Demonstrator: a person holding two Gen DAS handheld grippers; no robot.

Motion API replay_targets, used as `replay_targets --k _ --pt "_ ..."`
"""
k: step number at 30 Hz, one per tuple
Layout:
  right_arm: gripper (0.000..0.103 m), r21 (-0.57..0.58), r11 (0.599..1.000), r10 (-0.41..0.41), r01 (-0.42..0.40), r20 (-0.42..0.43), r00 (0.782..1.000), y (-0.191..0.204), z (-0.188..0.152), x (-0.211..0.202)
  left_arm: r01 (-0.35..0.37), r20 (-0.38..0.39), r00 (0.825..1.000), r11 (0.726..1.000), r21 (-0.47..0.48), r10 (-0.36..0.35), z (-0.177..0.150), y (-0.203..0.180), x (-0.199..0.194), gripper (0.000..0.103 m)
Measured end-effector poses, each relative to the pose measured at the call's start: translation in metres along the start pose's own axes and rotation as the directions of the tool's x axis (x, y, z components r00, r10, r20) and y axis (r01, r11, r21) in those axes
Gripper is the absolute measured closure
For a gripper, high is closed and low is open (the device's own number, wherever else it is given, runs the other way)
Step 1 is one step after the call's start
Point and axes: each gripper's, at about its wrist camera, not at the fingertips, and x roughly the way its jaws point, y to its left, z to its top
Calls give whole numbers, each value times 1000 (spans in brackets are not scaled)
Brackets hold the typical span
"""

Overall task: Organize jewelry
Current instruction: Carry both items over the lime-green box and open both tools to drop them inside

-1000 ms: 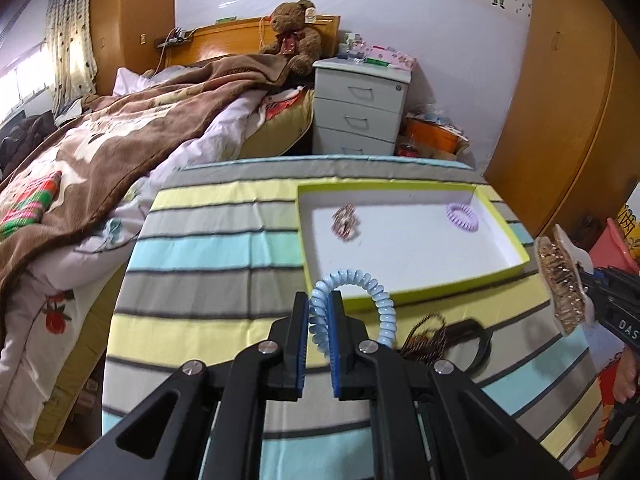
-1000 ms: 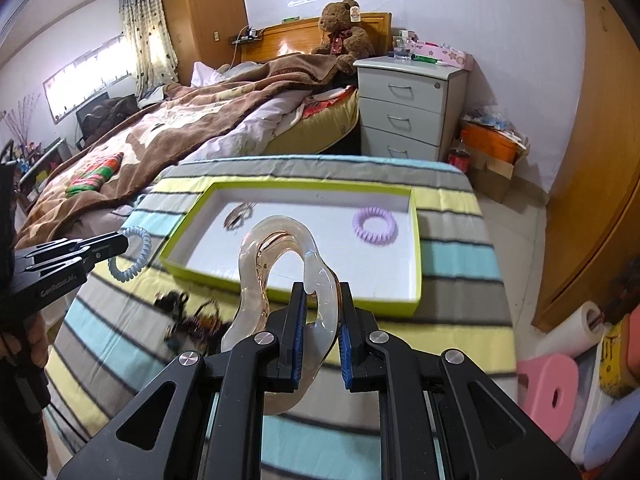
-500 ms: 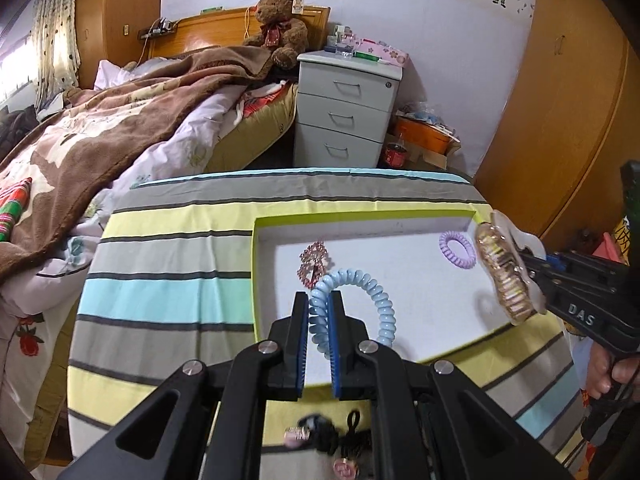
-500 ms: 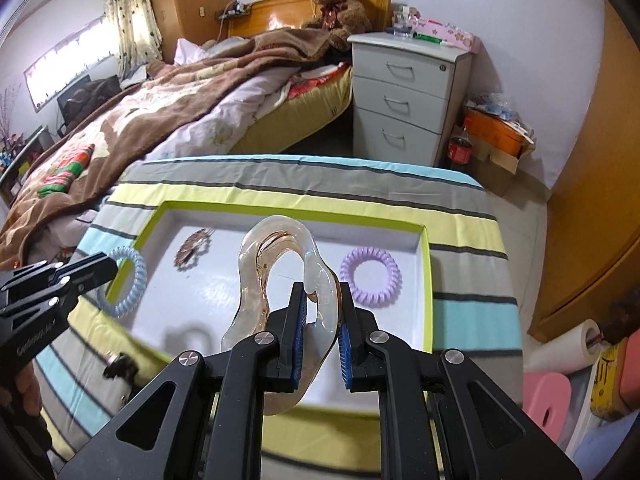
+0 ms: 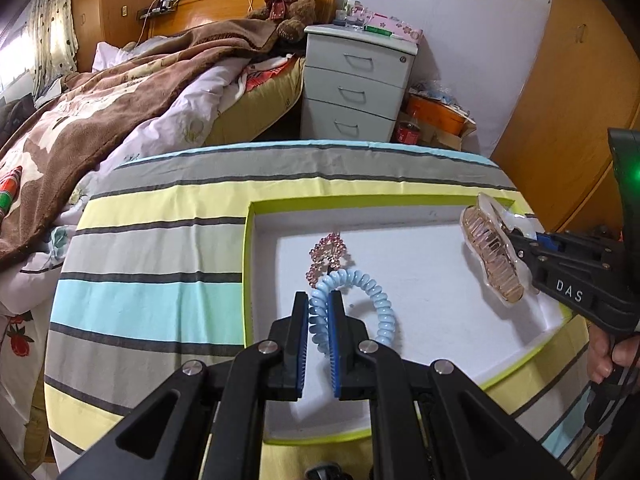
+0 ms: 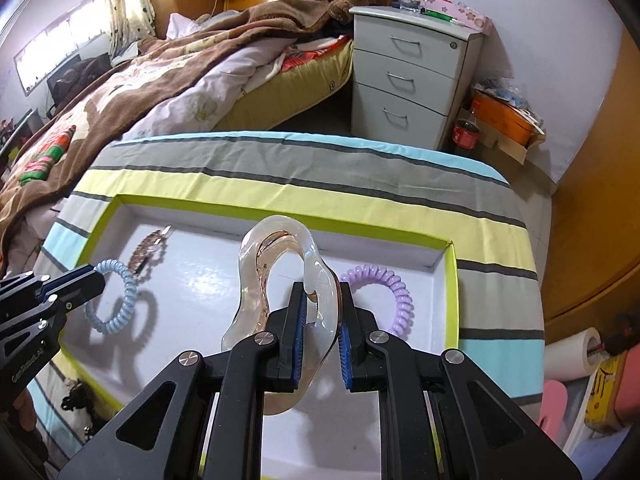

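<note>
My left hand-held gripper [image 5: 318, 304] clamps the blue coil tie [image 5: 352, 300]; my right hand-held gripper [image 6: 320, 304] clamps the clear hair claw [image 6: 280, 280]. Both hang above the tray [image 6: 451, 280]. Next: lower, then release.

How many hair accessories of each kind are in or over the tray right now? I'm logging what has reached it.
Spiral hair ties: 2, the blue hair tie in the left gripper, the purple hair tie on the tray.
Clear hair claws: 1, the hair claw in the right gripper.
Rhinestone clips: 1, the pink clip.
Total: 4
</note>
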Motion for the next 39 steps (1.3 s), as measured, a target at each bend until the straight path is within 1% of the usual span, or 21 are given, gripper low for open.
replay_targets --k 10,17,21,31,34,37,39 --pt "88 -30 999 -27 27 8 1000 3 7 5 -13 -24 1000 1000 0 13 -1 1 12 93" --pt "88 -29 999 -33 33 12 999 3 8 6 -22 -45 999 1000 -1 22 -3 2 19 93" --pt "86 -40 999 -33 34 12 999 4 9 7 -19 -52 998 1000 -2 19 -3 3 21 92" --pt "85 -45 998 -42 43 11 999 6 10 8 -12 -64 998 1000 -6 11 -3 2 23 92" --pt "83 -42 998 -37 38 14 999 6 10 8 -11 -66 998 1000 -6 10 -3 2 23 92" --pt "78 -39 999 -36 36 20 999 7 10 8 -3 -69 998 1000 -7 3 -3 2 22 88" --pt "77 -39 999 -37 38 21 999 8 10 7 -1 -69 998 1000 -1 1 -3 0 22 84"
